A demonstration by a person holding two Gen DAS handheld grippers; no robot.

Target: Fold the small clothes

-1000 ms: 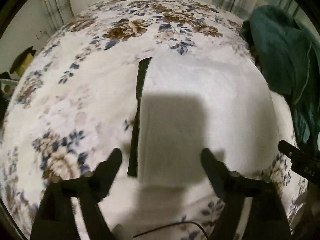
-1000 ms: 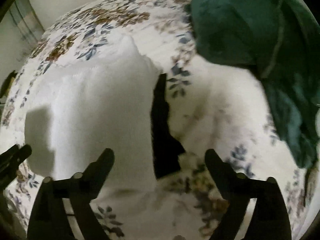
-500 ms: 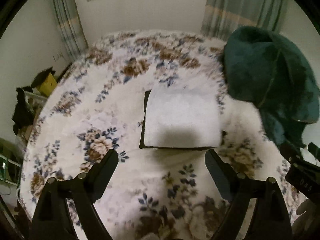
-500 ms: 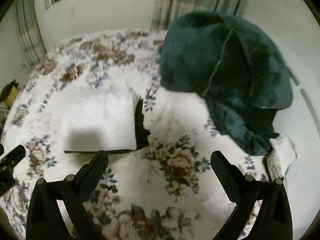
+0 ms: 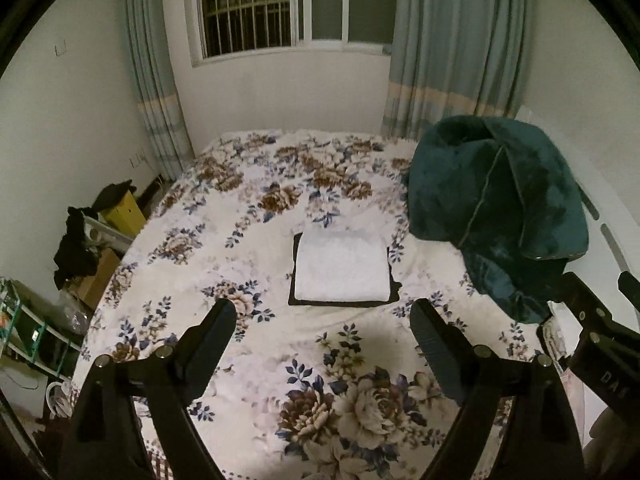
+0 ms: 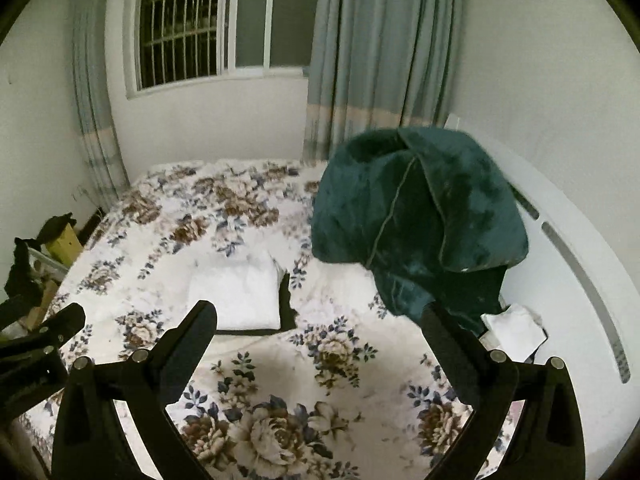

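Observation:
A small white garment lies folded into a neat rectangle on the floral bedspread, with a dark edge showing under its left, front and right sides. It also shows in the right wrist view. My left gripper is open and empty, held well back and above the bed, short of the garment. My right gripper is open and empty, likewise raised, with the garment ahead to its left.
A dark green plush blanket is heaped at the bed's right side, also in the right wrist view. A white headboard runs along the right. A yellow box with dark clothes stands left of the bed. Window and curtains are behind.
Both grippers have pulled back and up from right over the folded garment; it now lies far ahead and small, and the whole room has come into view.

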